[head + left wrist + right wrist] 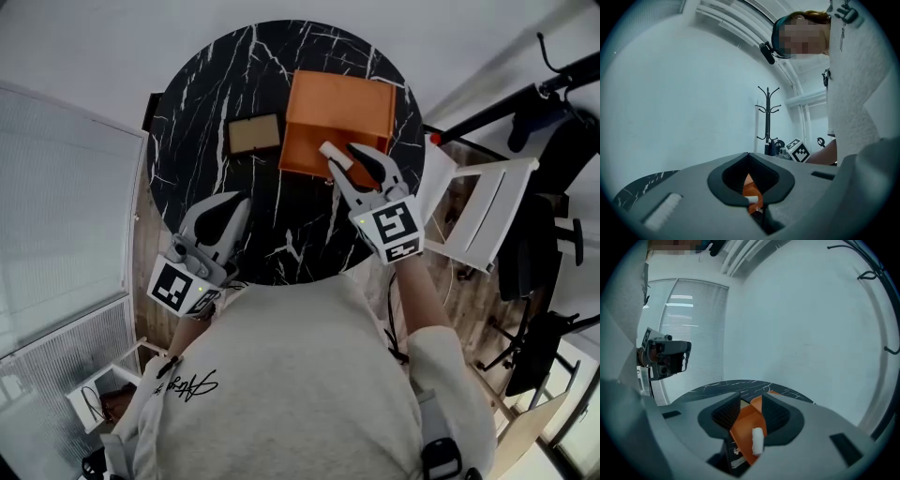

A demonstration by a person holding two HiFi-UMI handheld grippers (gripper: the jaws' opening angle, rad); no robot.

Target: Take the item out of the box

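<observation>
Table (197,103) fills centre frame. Orange box (339,117) sits upper centre, contents unseen. Right hand-held gripper (354,159) hangs over its near edge, jaws wide, gripping nothing. Left hand-held gripper (236,208), lower left, is closed and idle. Tan card (254,134) lies just left of the box; removal unconfirmed.

Bright, even, diffuse light fills all three views. The round black table (192,141) shows its white veins crisply and without glare, and any shadows on it are hard to make out against the dark top. Left of the table, the window blinds (689,329) glow brightest, close to washed out. The head view bends strongly, so straight lines around the table bow toward the frame edges. Both gripper views sit inside a round vignette with black corners. In front of the table, the grey shells of the left gripper (749,161) and right gripper (751,401) are soft and out of focus, while the table beyond them stays fairly sharp
</observation>
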